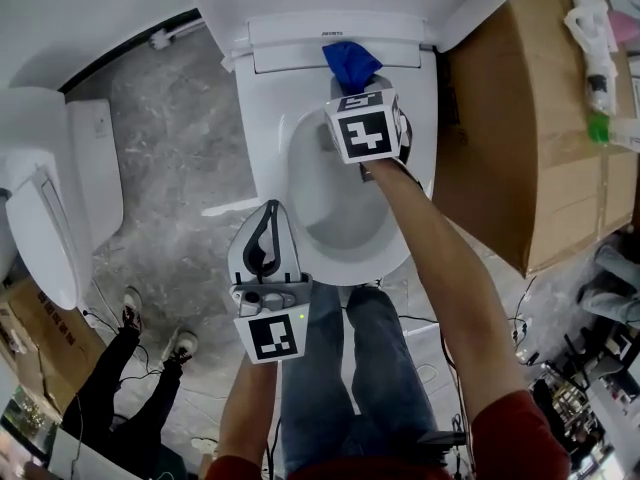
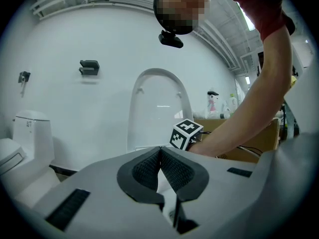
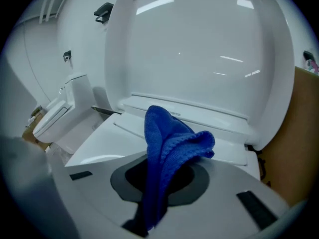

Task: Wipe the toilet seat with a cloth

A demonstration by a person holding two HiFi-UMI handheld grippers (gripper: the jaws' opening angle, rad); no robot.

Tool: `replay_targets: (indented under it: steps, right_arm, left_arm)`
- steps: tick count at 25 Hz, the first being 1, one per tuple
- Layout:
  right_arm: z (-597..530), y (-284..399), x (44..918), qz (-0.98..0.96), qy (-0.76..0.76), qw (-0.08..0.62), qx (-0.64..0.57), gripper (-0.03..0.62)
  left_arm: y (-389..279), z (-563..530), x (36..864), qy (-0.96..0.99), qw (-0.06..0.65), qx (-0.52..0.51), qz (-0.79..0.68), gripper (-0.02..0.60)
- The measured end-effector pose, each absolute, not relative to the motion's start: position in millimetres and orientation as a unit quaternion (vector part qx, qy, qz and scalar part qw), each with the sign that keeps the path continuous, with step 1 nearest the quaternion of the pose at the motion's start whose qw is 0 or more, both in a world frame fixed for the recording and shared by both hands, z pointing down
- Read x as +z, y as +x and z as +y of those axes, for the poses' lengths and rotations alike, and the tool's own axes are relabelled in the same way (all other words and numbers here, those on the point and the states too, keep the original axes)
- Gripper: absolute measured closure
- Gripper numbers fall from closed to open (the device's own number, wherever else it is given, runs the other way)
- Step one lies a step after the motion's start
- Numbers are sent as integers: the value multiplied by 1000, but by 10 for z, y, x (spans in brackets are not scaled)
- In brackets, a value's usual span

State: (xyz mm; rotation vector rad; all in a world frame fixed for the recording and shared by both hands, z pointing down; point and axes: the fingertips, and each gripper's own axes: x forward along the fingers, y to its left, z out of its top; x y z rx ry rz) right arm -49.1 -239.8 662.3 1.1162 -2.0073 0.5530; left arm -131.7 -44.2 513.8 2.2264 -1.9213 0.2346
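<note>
A white toilet stands with its lid (image 3: 199,49) raised and its seat (image 1: 265,138) down. My right gripper (image 1: 355,83) is over the back of the seat, near the hinge, shut on a blue cloth (image 1: 350,61) that bunches out past its jaws (image 3: 167,153). The cloth hangs just above the rear of the seat (image 3: 119,133); whether it touches I cannot tell. My left gripper (image 1: 268,240) is held back at the bowl's front left rim, shut and empty, its ridged pads (image 2: 149,168) pressed together.
A second white toilet (image 1: 55,198) stands to the left. A large cardboard box (image 1: 530,138) sits close on the right, with bottles (image 1: 600,78) behind it. Someone's feet in shoes (image 1: 150,333) are at lower left, cables trail on the grey floor (image 1: 180,148).
</note>
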Motion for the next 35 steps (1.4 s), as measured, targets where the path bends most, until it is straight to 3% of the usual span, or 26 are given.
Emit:
replay_targets:
  steps: [8, 13, 20, 35]
  right_arm:
    - [-2370, -696, 6556, -801, 423, 340, 252, 536]
    - [-2205, -648, 6015, -835, 424, 259, 236, 536]
    - [-1602, -233, 4623, -866, 435, 187, 162, 537]
    - [-191, 844, 1013, -897, 432, 66, 65, 536]
  left_arm:
    - [-1397, -374, 5052, 745, 97, 75, -655, 565]
    - [-1379, -419, 4826, 738, 98, 52, -666, 566]
    - [-1150, -532, 3971, 721, 85, 41, -686, 566]
    - [-293, 13, 976, 739, 61, -8, -670, 565]
